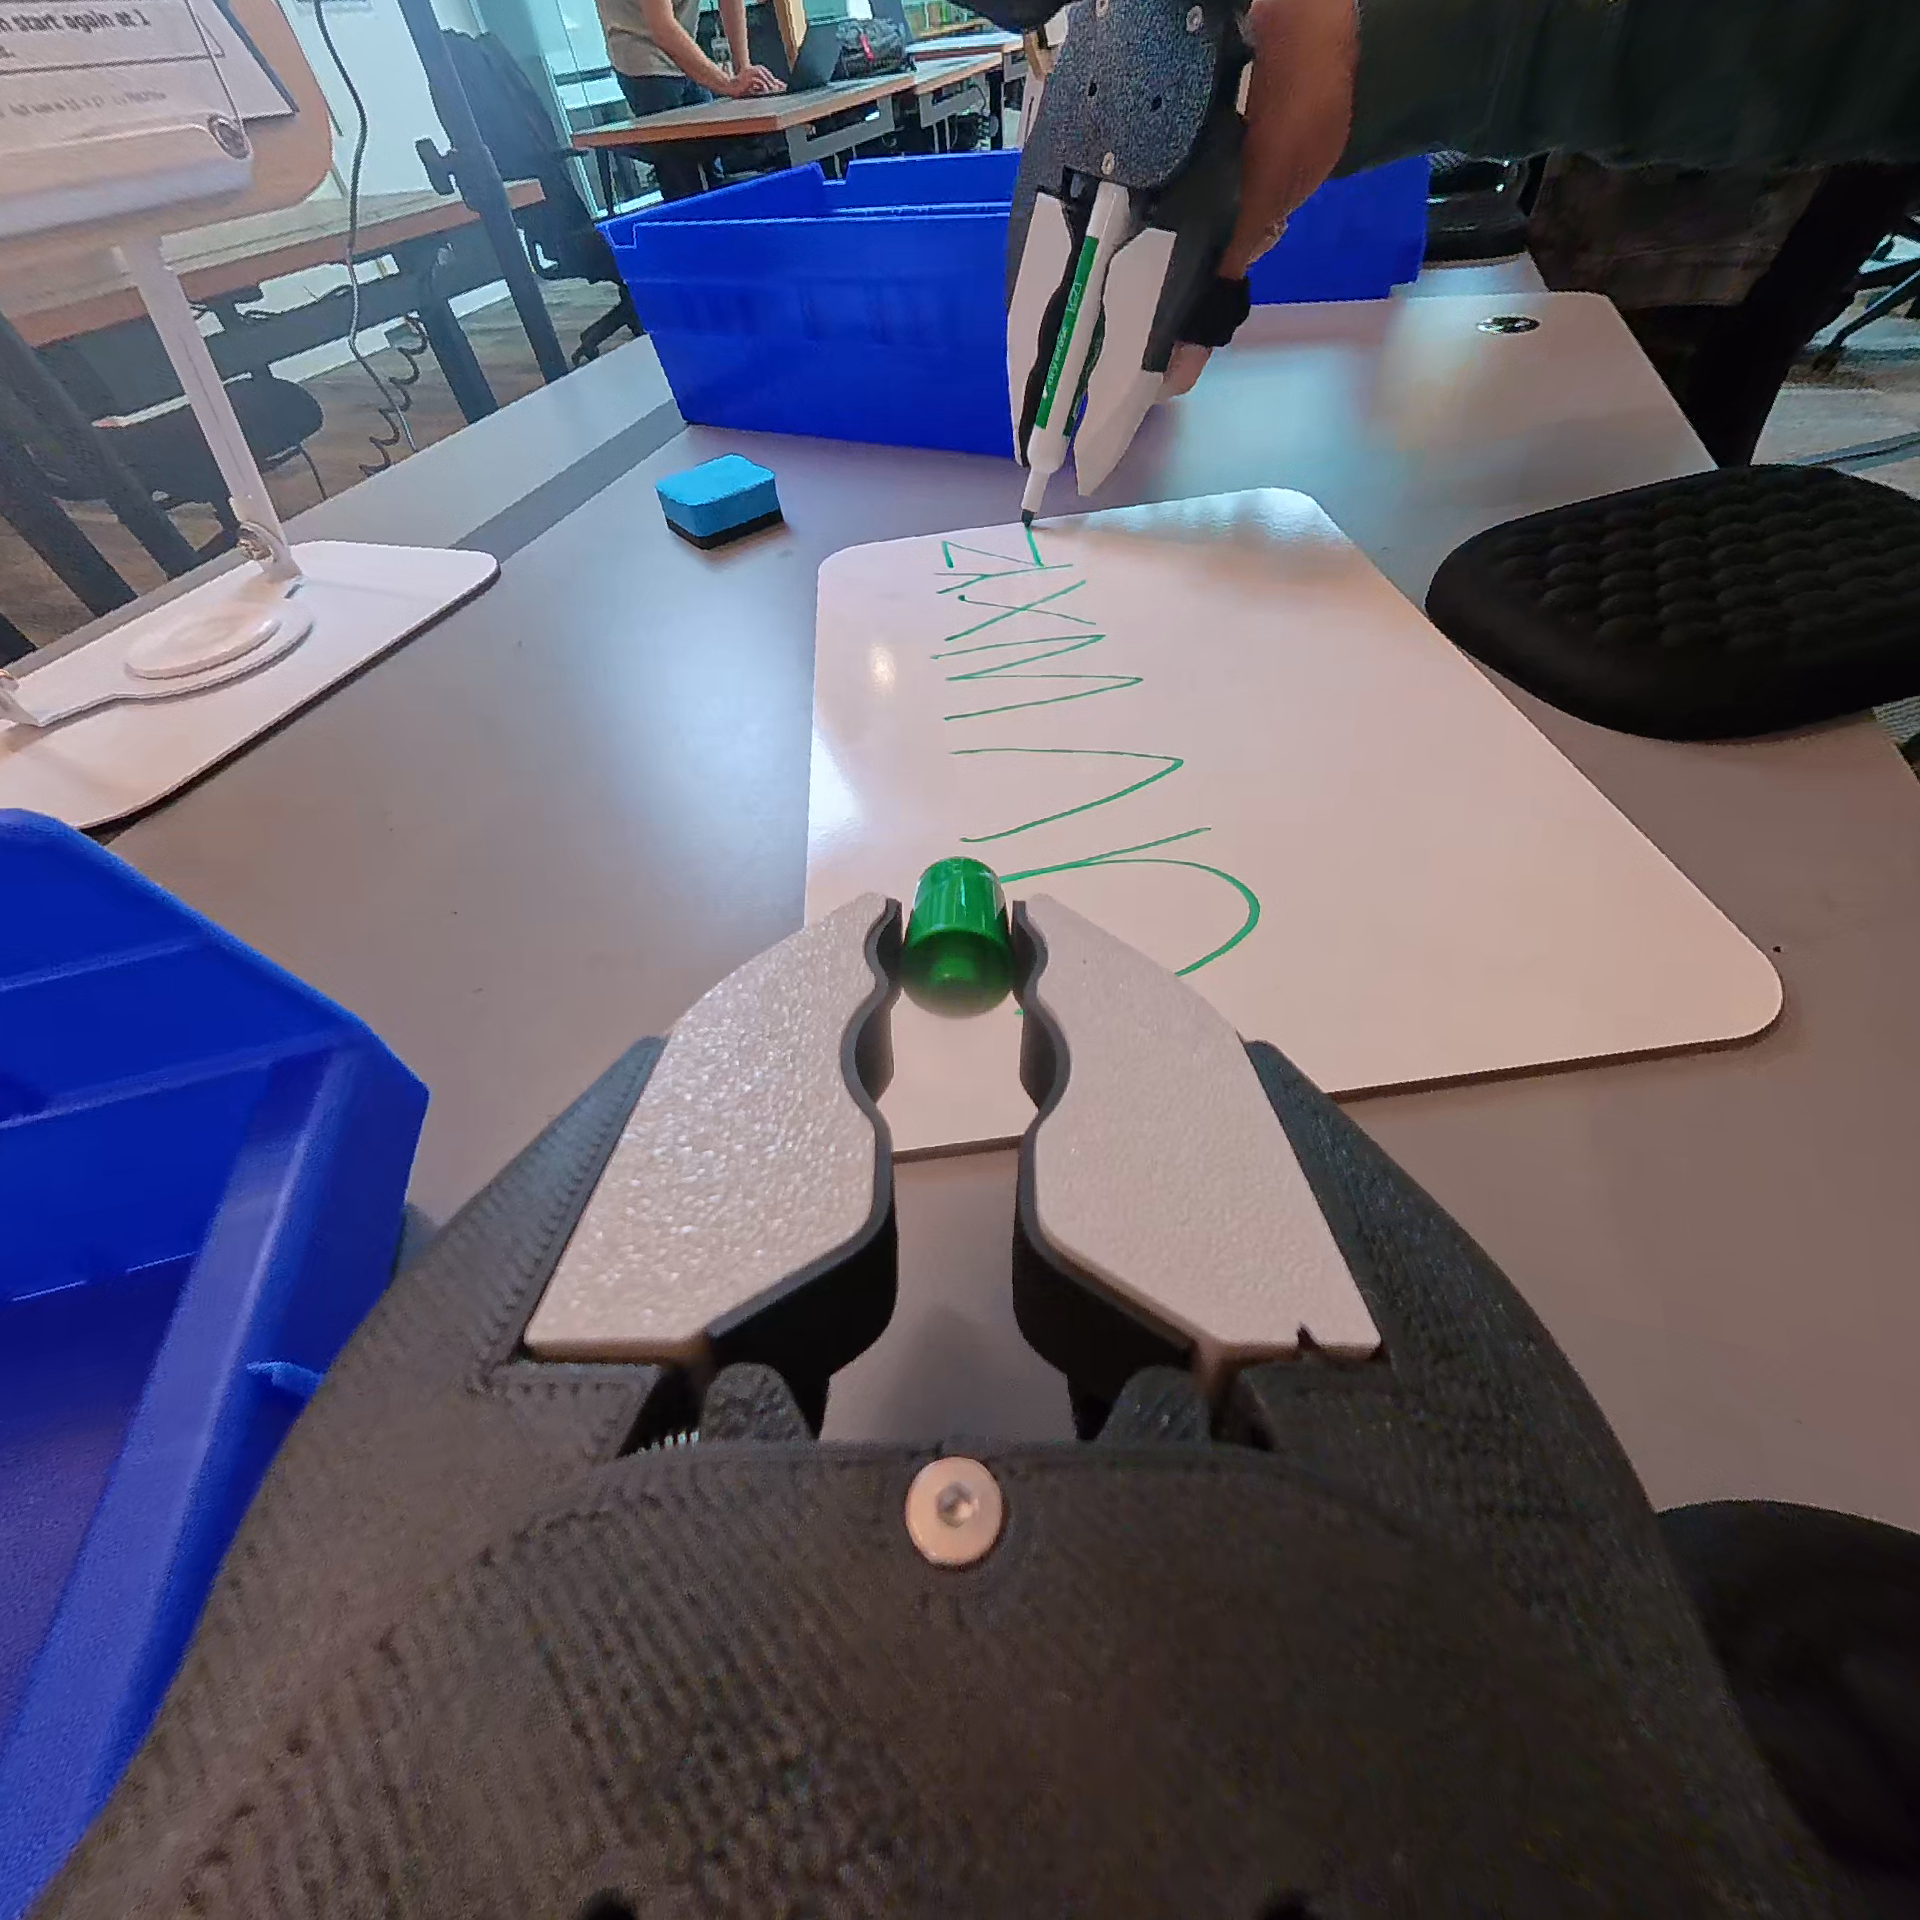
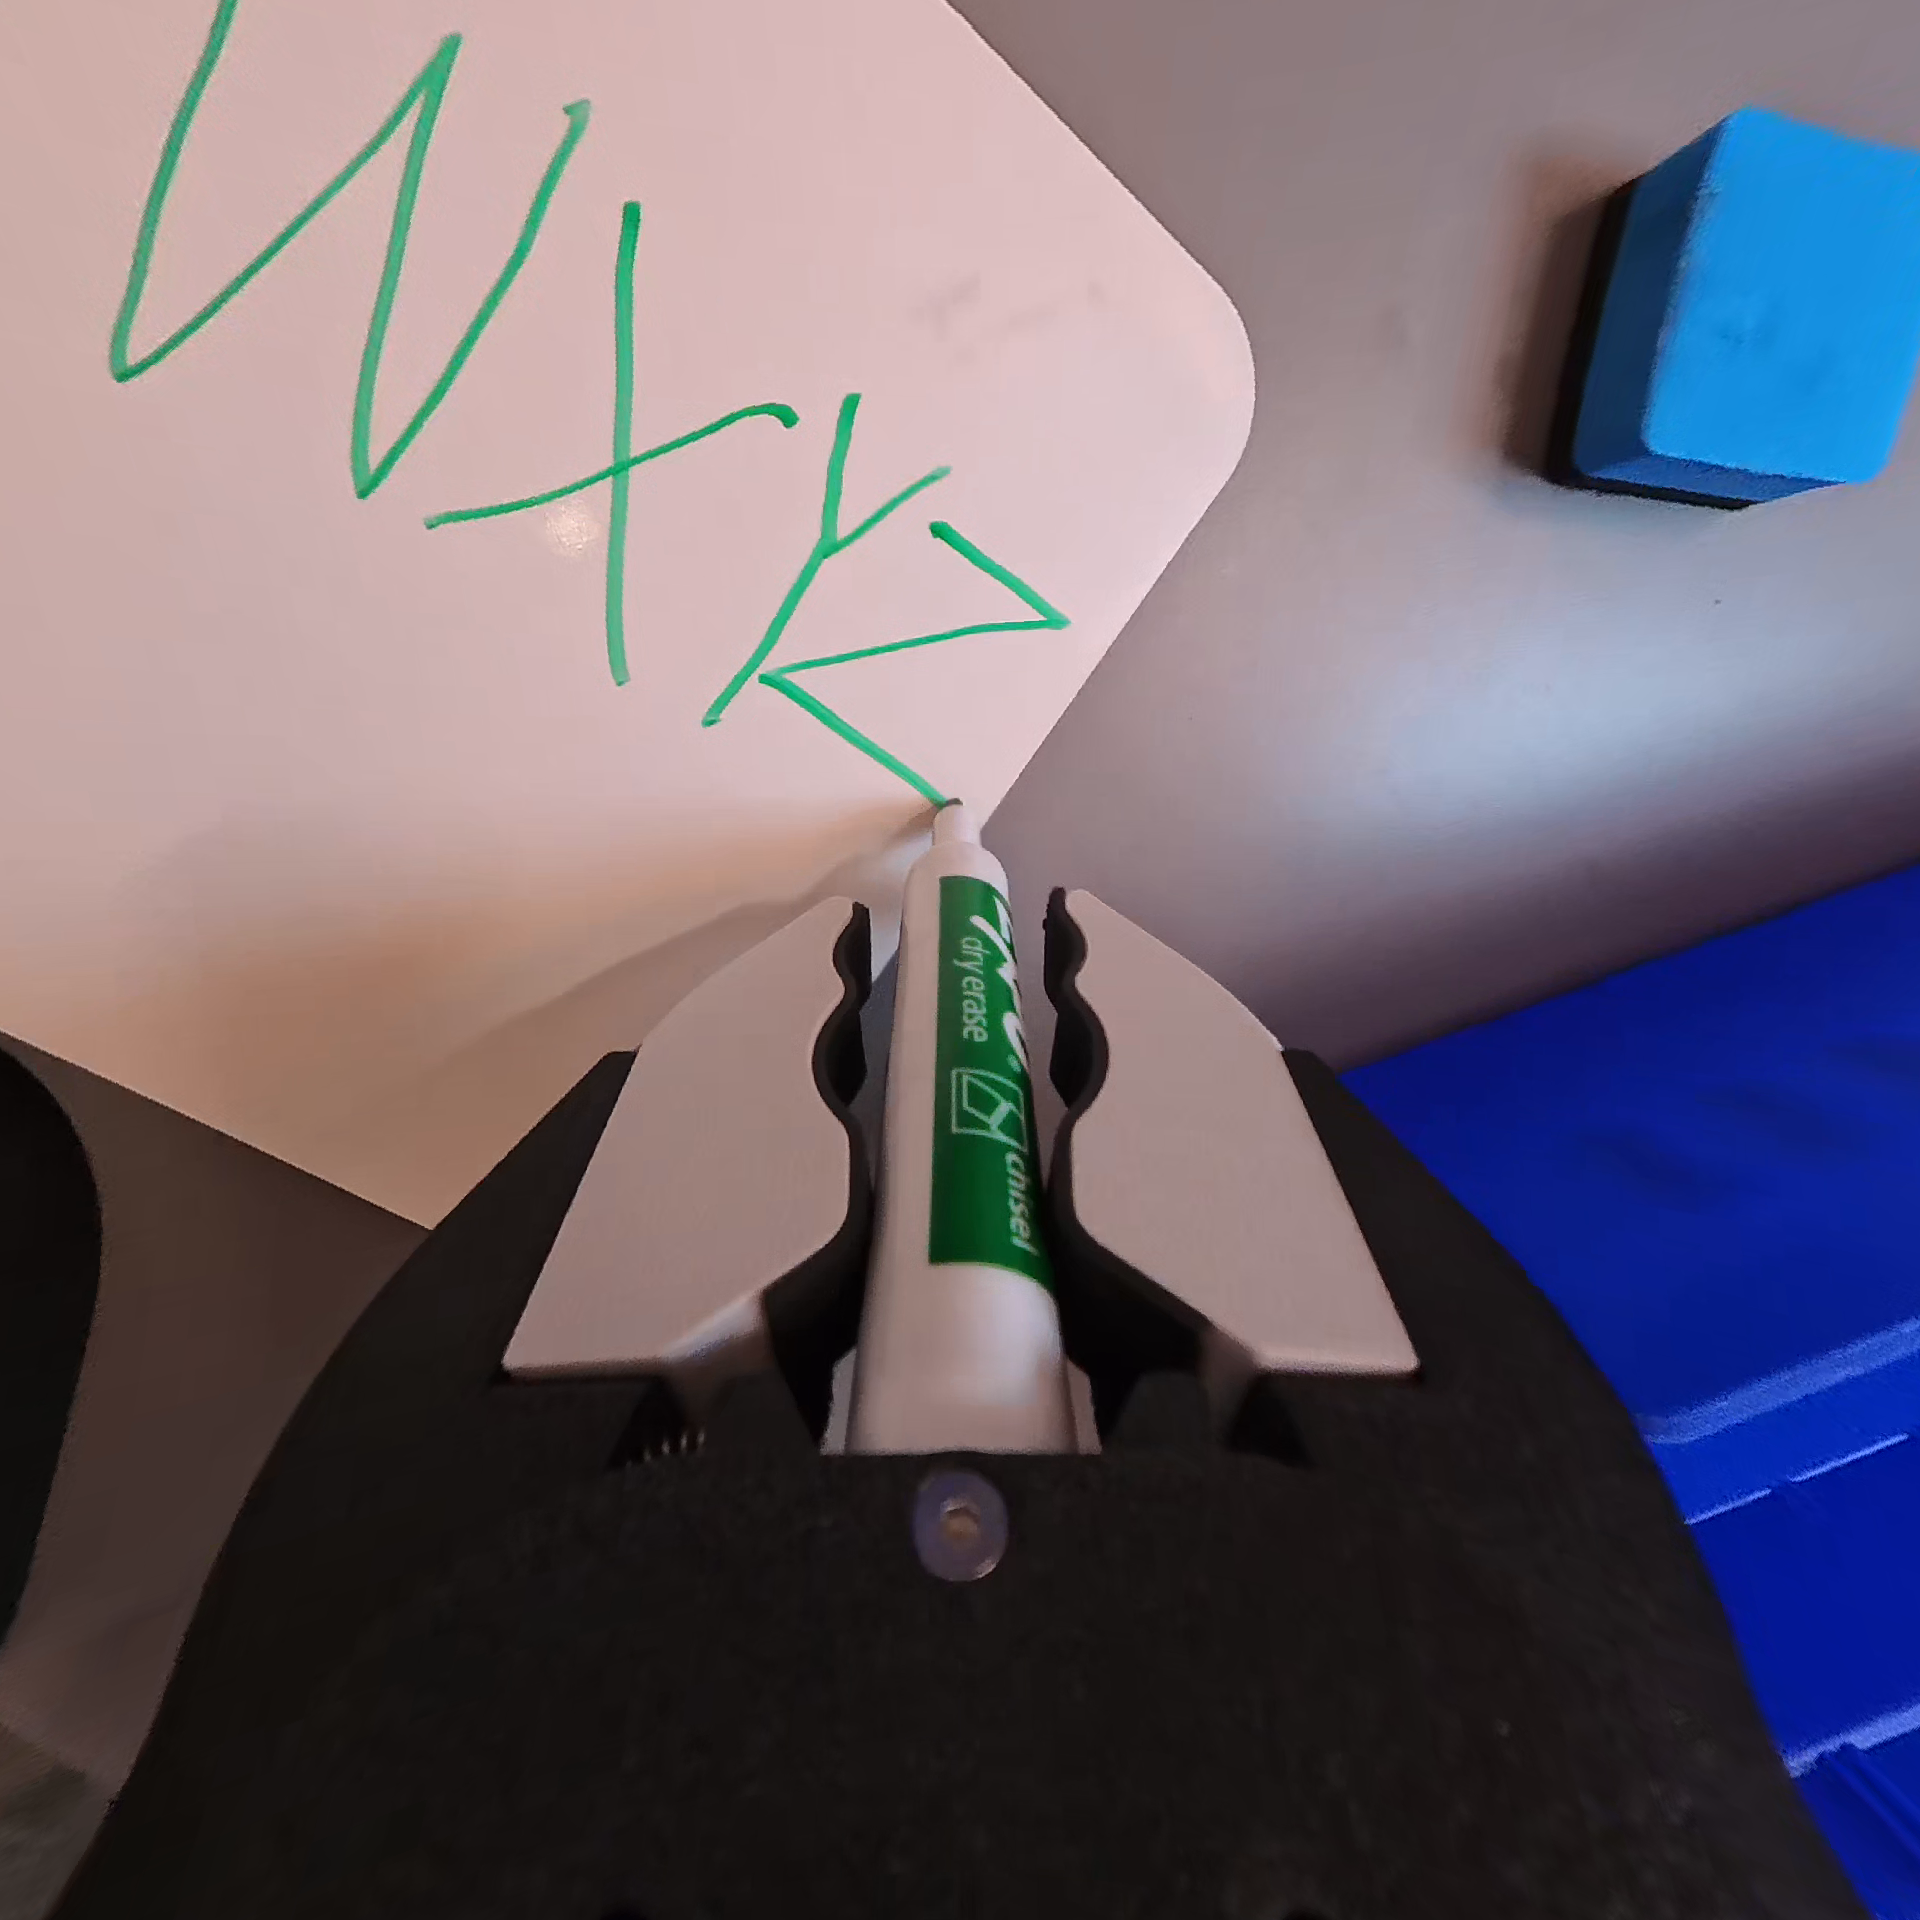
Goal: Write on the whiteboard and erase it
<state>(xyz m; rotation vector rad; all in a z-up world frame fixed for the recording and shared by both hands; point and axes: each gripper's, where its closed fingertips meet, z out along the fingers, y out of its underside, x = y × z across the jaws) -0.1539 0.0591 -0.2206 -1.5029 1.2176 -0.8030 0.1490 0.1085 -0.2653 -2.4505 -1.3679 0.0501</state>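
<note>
Currently the writing step is in hand, and by the look of the board it is near its end. The right tool [image 2: 961,914] is clenched on a green dry-erase marker [image 2: 961,1143], the barrel running forward between its fingers and the tip protruding ahead of them. That tip touches the whiteboard [image 2: 312,779] right at its edge, close to a rounded corner, at the end of a green stroke. A row of green marks [image 2: 499,343] runs away from the tip across the board; no room for further marks remains ahead of the tip.

The left tool [image 1: 956,935] is clenched on the green marker cap [image 1: 956,925], held low over the board's near end. From this tool, the whiteboard lies flat on the grey table [image 1: 582,790] directly ahead, the right tool stands at its far end, and the blue eraser [image 1: 719,499] sits on the table ahead and to the left, just beyond the board's far-left corner and apart from it. Seen from the right tool, the eraser lies ahead and to the right, untouched.

Judgement: erasing has not begun. The next move calls for lifting the tip clear, bringing marker and cap together, setting them down, then taking up the eraser. Capping needs close alignment of both tools; a slip could smear the fresh marks.
</note>
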